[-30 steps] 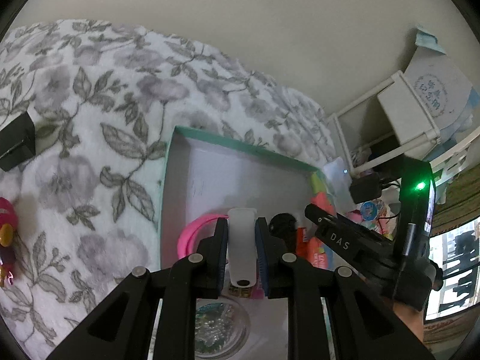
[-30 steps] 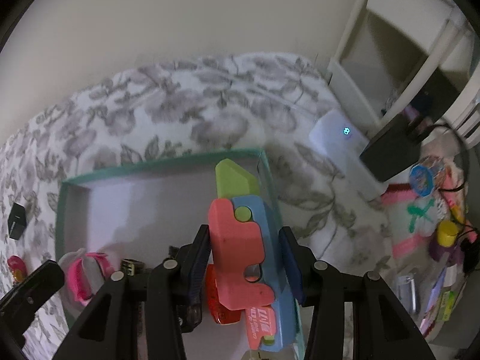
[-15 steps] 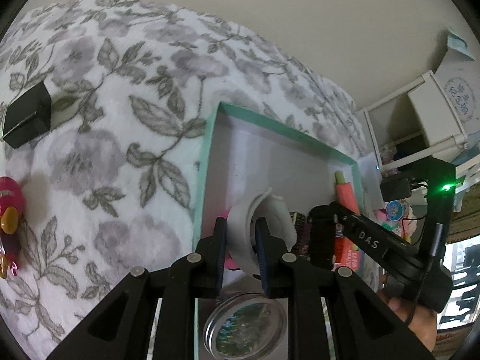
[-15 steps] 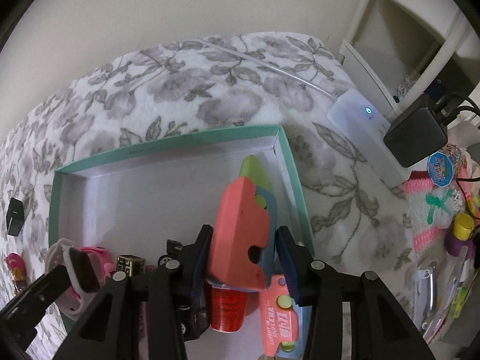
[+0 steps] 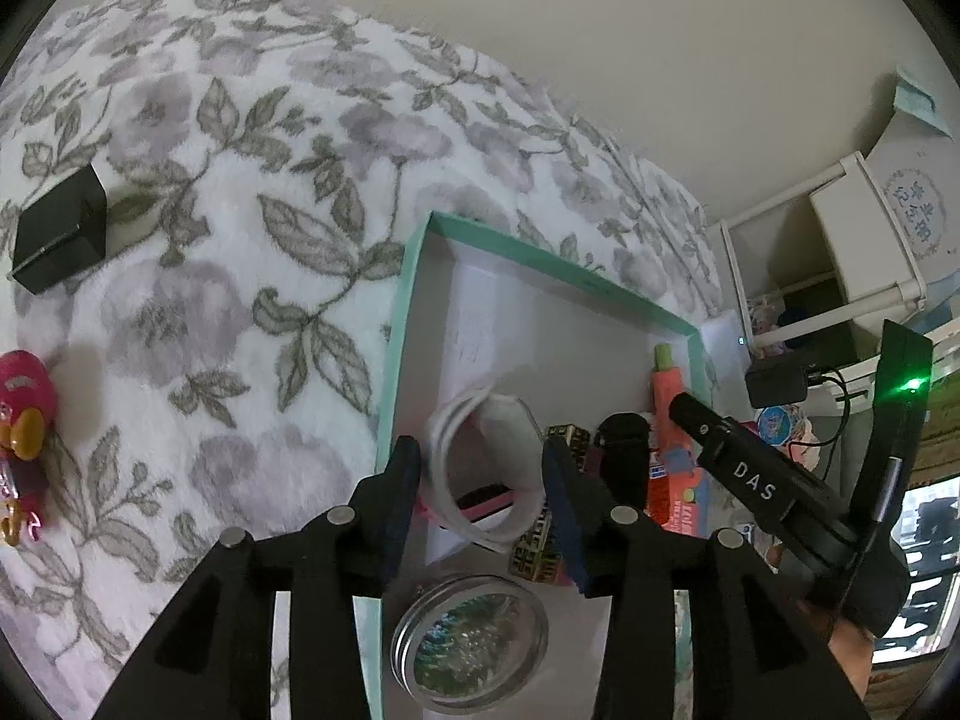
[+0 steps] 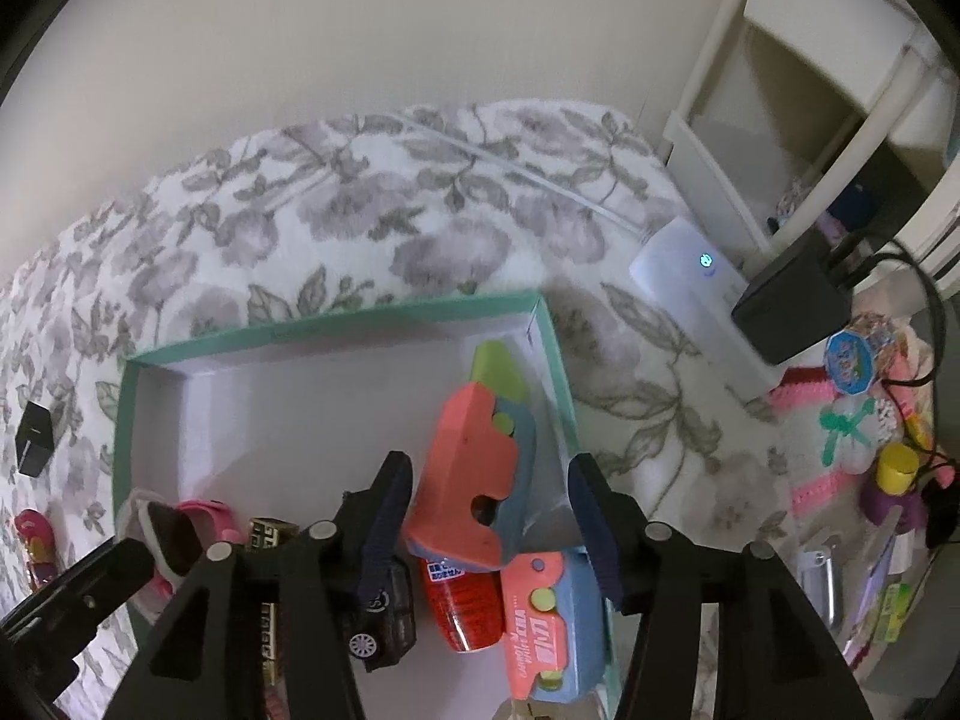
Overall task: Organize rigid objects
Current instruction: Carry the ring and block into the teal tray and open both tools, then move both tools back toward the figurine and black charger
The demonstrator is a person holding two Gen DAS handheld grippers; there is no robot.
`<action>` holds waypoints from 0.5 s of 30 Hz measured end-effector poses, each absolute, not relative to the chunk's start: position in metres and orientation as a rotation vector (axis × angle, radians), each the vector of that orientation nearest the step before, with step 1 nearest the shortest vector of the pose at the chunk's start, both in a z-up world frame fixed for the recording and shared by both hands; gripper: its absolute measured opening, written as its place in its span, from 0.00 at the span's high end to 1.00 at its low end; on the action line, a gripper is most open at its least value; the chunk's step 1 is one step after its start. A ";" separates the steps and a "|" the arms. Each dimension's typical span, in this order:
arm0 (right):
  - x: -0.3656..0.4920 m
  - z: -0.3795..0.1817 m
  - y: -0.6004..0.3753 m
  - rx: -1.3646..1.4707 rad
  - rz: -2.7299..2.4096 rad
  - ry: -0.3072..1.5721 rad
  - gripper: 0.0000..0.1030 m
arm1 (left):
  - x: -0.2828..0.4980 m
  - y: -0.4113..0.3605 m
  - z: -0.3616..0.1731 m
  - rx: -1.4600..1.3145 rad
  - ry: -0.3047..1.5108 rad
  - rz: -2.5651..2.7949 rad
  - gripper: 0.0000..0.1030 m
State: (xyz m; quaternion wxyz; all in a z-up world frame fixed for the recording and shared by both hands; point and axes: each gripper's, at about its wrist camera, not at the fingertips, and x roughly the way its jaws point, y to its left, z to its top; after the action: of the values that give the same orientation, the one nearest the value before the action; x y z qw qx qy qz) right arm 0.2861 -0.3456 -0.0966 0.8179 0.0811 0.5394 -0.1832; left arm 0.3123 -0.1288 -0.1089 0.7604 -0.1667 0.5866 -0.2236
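— Floral grey-and-white fleece blanket (image 5: 198,276) covered the surface under a plain cream wall, didn't it?

— It did, and a shallow teal-rimmed cardboard box with a white floor (image 5: 414,276) lay on it, straight ahead of both tools.

— How did the left gripper (image 5: 480,480) stand?

— Its jaws were spread wide. A white looped wristband (image 5: 486,468) stood between the fingers, inside the box; I could not tell whether either pad touched it. Just below the fingertips sat a round clear-lidded tin (image 5: 471,639), and to their right a small gold-and-black patterned cube (image 5: 567,435).

— And the right gripper (image 6: 489,492)?

— Also parted. A coral, blue and lime-green toy gun (image 6: 480,462) lay between its fingers against the box's right wall, with a gap showing on the right side. Beneath it were a red can (image 6: 462,606) and a second coral-and-blue toy (image 6: 546,618); a black toy car (image 6: 384,612) sat by the left finger.

— Anything outside the box?

— Far left of the left tool, a small black cube (image 5: 60,234) and a pink figure toy (image 5: 24,408) rested on the blanket.
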 end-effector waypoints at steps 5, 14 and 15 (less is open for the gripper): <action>0.282 -0.071 -0.344 0.168 -0.390 1.083 0.44 | 0.312 -0.124 -0.087 -0.360 1.225 -0.486 0.58; 0.270 -0.026 -0.340 0.140 -0.398 0.974 0.35 | 0.312 -0.112 -0.051 -0.328 1.120 -0.394 0.37; 0.269 -0.022 -0.340 0.137 -0.399 0.962 0.32 | 0.312 -0.111 -0.049 -0.317 1.109 -0.376 0.34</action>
State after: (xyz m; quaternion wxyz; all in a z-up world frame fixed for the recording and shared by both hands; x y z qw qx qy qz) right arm 0.2691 -0.3397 -0.0219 0.8652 0.0652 0.4593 -0.1904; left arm 0.3117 -0.1108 -0.0486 0.8217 -0.1489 0.5209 -0.1768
